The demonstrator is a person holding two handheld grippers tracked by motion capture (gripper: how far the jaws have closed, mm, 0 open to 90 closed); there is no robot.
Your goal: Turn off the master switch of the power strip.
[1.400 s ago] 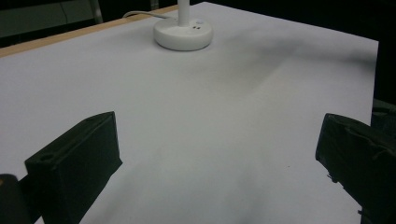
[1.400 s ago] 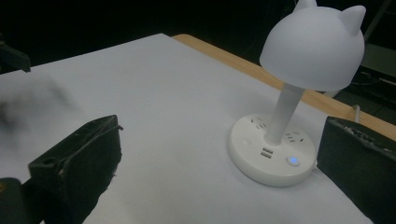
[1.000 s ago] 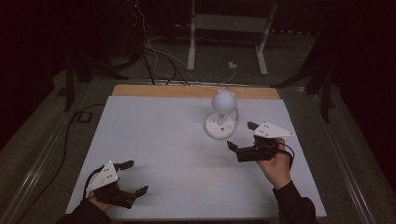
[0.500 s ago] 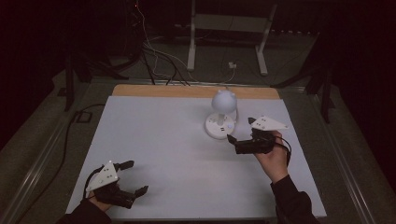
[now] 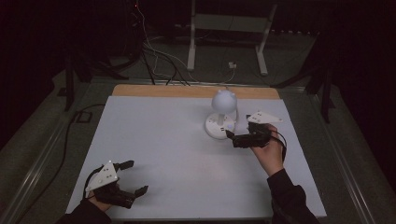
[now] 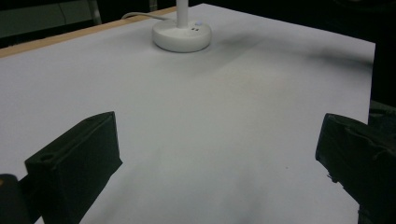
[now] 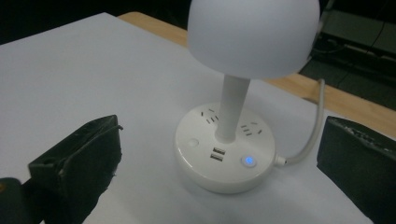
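Note:
A white desk lamp stands at the back right of the white table top [image 5: 154, 140], with a round head [image 5: 223, 100] over a round base [image 5: 218, 127]. In the right gripper view the base [image 7: 201, 165] carries sockets, USB ports and a lit blue button [image 7: 248, 161]. Its cord [image 7: 314, 133] runs off to the right. My right gripper [image 5: 232, 138] is open at the base's right side, its black fingers [image 7: 79, 158] spread wide toward it and holding nothing. My left gripper [image 5: 134, 177] rests open near the front left corner, its fingers [image 6: 79, 158] wide apart over bare table.
A wooden strip [image 5: 187, 91] edges the table's far side. Behind it on the dark floor lie cables [image 5: 159, 60] and a metal stand [image 5: 229, 28]. The lamp base [image 6: 182, 35] sits far ahead in the left gripper view.
My right gripper has moved left and slightly back, closing in on the lamp base. The left gripper has stayed in place.

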